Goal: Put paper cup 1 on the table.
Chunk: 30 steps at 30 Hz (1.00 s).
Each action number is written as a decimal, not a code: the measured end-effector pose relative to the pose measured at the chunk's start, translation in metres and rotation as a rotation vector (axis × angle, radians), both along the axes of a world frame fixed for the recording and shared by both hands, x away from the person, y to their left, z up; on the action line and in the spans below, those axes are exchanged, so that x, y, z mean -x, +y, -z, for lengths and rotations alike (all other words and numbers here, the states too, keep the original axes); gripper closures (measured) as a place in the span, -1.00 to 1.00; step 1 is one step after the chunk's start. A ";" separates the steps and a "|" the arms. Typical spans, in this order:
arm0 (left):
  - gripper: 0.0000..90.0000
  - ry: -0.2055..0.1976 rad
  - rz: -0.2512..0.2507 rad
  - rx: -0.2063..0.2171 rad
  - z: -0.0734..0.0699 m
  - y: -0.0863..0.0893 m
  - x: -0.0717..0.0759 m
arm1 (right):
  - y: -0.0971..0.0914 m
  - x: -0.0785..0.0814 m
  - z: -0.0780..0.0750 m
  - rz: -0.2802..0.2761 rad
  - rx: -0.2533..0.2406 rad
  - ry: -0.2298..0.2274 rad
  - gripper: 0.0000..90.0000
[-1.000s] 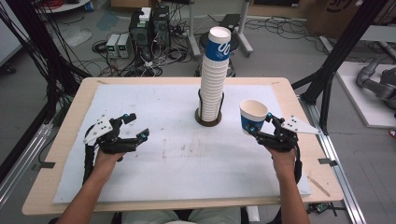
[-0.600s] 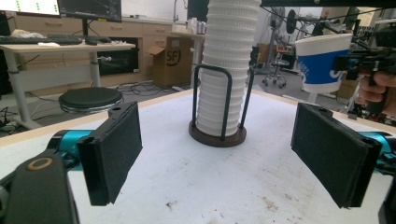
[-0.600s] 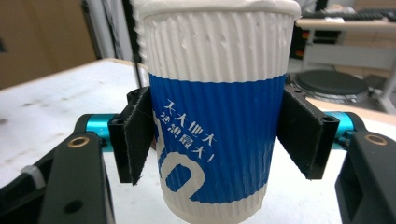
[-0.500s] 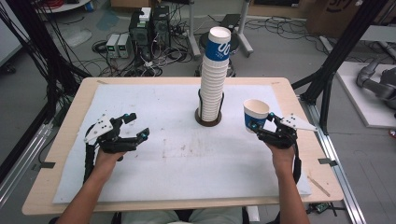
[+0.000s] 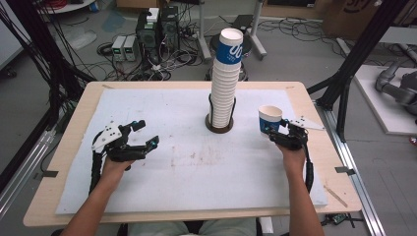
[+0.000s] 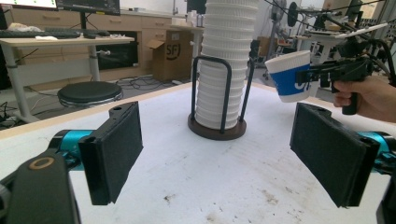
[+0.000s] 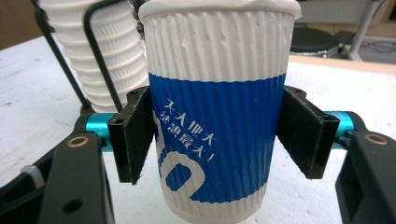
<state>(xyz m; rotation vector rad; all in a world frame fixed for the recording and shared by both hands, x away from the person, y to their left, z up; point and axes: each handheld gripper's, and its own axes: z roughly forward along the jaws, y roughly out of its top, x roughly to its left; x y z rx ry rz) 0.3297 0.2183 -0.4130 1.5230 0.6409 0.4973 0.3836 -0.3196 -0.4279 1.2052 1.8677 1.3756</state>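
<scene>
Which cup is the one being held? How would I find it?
Find the tall stack of cups in the black rack mid-table. To its right, the right gripper clamps a single paper cup. It alone stands apart from the stack, its blue band showing.

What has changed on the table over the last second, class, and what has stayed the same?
The right tongs, shut on the paper cup, carried it a little further right, away from the cup stack, and slightly toward the person. No grip changed. The left tongs stayed open and empty; the stack did not move.
</scene>
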 end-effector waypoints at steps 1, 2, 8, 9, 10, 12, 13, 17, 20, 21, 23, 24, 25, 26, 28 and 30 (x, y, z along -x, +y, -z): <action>-0.63 -0.001 0.000 0.002 0.000 0.000 0.000 | 0.001 0.000 0.001 -0.001 0.004 0.011 -0.29; -0.63 -0.003 0.000 0.002 0.000 0.000 0.000 | 0.002 -0.001 0.003 -0.003 0.017 0.020 -0.29; -0.63 -0.003 0.001 0.000 -0.001 0.000 0.001 | 0.003 -0.003 0.010 0.000 0.059 0.069 -0.31; -0.63 -0.003 0.000 -0.001 -0.001 0.000 0.001 | 0.002 -0.003 0.010 -0.001 0.068 0.072 -0.32; -0.62 -0.002 -0.001 0.000 0.000 0.000 0.001 | 0.001 -0.003 0.012 -0.005 0.078 0.088 -0.32; -0.62 -0.003 0.000 0.000 0.000 0.000 0.001 | -0.002 0.000 0.013 -0.005 0.073 0.101 -0.33; -0.62 -0.002 0.001 0.001 0.000 0.000 0.000 | -0.004 0.001 0.012 -0.003 0.078 0.103 -0.33; -0.61 0.001 0.004 0.001 0.000 -0.001 0.000 | -0.008 0.005 0.014 -0.004 0.072 0.102 -0.34; -0.61 0.002 0.006 0.000 0.000 -0.001 0.000 | -0.009 0.008 0.014 -0.010 0.083 0.104 -0.37; -0.60 0.002 0.006 0.000 0.000 -0.002 0.000 | -0.010 0.009 0.014 -0.012 0.085 0.104 -0.38; -0.60 0.002 0.008 -0.002 0.001 -0.002 0.000 | -0.011 0.011 0.015 -0.021 0.095 0.103 -0.41; -0.60 0.003 0.008 -0.001 0.001 -0.002 0.000 | -0.012 0.011 0.016 -0.028 0.102 0.109 -0.42; -0.60 0.004 0.008 -0.004 0.001 -0.002 0.000 | -0.012 0.012 0.016 -0.032 0.108 0.113 -0.42; -0.60 0.007 0.010 -0.004 0.001 -0.002 0.000 | -0.012 0.013 0.018 -0.033 0.114 0.126 -0.42; -0.60 0.008 0.009 -0.003 0.001 -0.002 0.000 | -0.014 0.014 0.018 -0.034 0.115 0.145 -0.42; -0.60 0.007 0.010 -0.004 0.001 -0.002 0.000 | -0.014 0.014 0.017 -0.034 0.102 0.134 -0.49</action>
